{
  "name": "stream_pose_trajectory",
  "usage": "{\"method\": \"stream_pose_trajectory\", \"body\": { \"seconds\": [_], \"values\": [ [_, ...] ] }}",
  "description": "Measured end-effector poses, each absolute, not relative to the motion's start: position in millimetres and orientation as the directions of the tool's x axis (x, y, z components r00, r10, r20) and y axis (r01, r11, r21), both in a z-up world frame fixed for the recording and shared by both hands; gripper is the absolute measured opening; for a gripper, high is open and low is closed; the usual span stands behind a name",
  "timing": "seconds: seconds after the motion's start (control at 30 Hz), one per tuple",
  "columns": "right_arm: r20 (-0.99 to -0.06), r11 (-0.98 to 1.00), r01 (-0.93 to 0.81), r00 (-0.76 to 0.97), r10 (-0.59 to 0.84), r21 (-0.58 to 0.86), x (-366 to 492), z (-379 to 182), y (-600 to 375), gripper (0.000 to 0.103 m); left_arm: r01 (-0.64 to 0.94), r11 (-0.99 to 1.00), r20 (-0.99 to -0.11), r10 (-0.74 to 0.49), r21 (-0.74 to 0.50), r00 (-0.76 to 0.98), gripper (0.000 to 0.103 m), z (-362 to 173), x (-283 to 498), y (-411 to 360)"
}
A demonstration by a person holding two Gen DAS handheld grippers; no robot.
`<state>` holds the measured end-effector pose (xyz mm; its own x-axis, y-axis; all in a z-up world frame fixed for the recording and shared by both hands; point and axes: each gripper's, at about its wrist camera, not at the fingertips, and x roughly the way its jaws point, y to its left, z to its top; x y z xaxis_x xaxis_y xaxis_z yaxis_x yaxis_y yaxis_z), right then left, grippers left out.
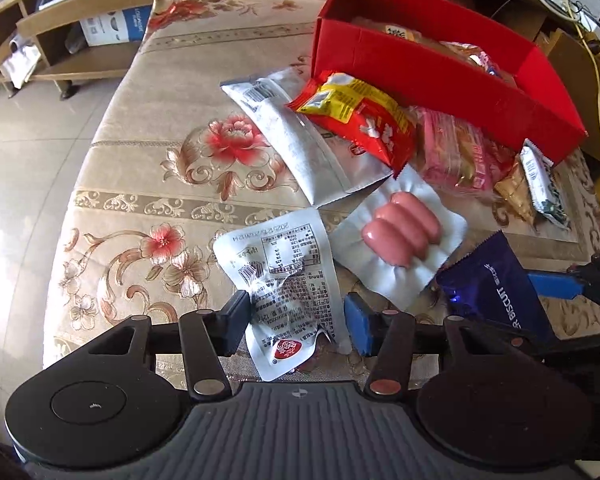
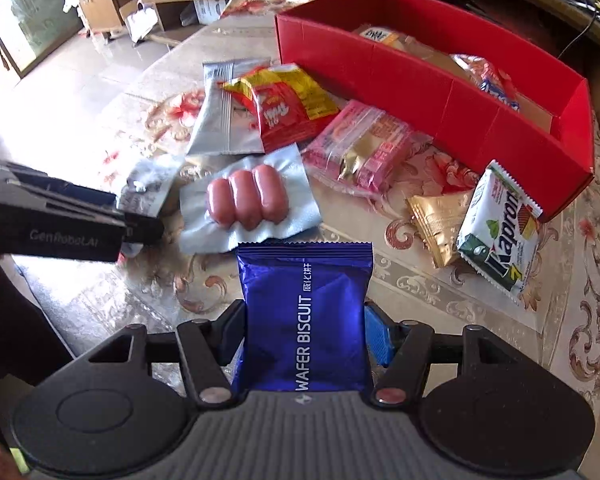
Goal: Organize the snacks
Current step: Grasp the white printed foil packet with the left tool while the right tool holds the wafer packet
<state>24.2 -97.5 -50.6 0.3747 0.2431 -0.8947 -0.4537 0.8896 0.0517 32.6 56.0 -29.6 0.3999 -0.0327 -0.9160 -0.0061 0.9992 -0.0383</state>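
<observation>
Two tongs, both loaded: a snack packet in each, nothing dropped in the box by them yet.
worktop (image 1: pixel 148 128): floral cloth; loose snacks scattered between tongs and box.
red box (image 2: pixel 420 92): far side of worktop, open top, a few packets already inside; long axis runs left-near to right-far in the right wrist view.
blue wafer packet (image 2: pixel 306 312): pinched across its width by right tongs (image 2: pixel 306 338), pads on both side edges; long axis along the fingers, top seam pointing toward the box.
white printed packet (image 1: pixel 288 292): crumpled, between the pads of left tongs (image 1: pixel 296 322), which look closed onto it at its lower half; upper half lies out toward the pile.
sausage pack (image 1: pixel 400 236): three pink sausages in clear film, flat on worktop just beyond both tongs, between them and the box.
silver pouch (image 1: pixel 304 144), red-yellow bag (image 1: pixel 360 116), pink pack (image 2: pixel 364 144): loose, near the box's front wall.
green-white wafer pack (image 2: pixel 496 232), gold wrapper (image 2: pixel 436 220): by the box's right-near corner.
key relation: box lies straight ahead and beyond the pile for both hands; right tongs look nearer its open middle, left tongs face its left end.
next (judgement): carry forward over the front wall, release inside.
risk: white packet gripped on slack film, may slip.
</observation>
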Motion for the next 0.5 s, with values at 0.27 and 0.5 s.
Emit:
{"method": "stream_pose_trajectory", "body": {
  "seconds": [0.27, 0.5],
  "values": [
    [-0.897, 0.881, -0.471, 0.374, 0.235, 0.035, 25, -54, -92, 0.063, -0.004, 1.000, -0.919, -0.012, -0.015, 0.395, 0.075, -35, 38, 52],
    [-0.894, 0.878, -0.478, 0.386, 0.227, 0.017, 21, -52, -93, 0.059, 0.000, 1.000, -0.917, 0.007, 0.007, 0.399, 0.061, -32, 32, 51]
  ]
}}
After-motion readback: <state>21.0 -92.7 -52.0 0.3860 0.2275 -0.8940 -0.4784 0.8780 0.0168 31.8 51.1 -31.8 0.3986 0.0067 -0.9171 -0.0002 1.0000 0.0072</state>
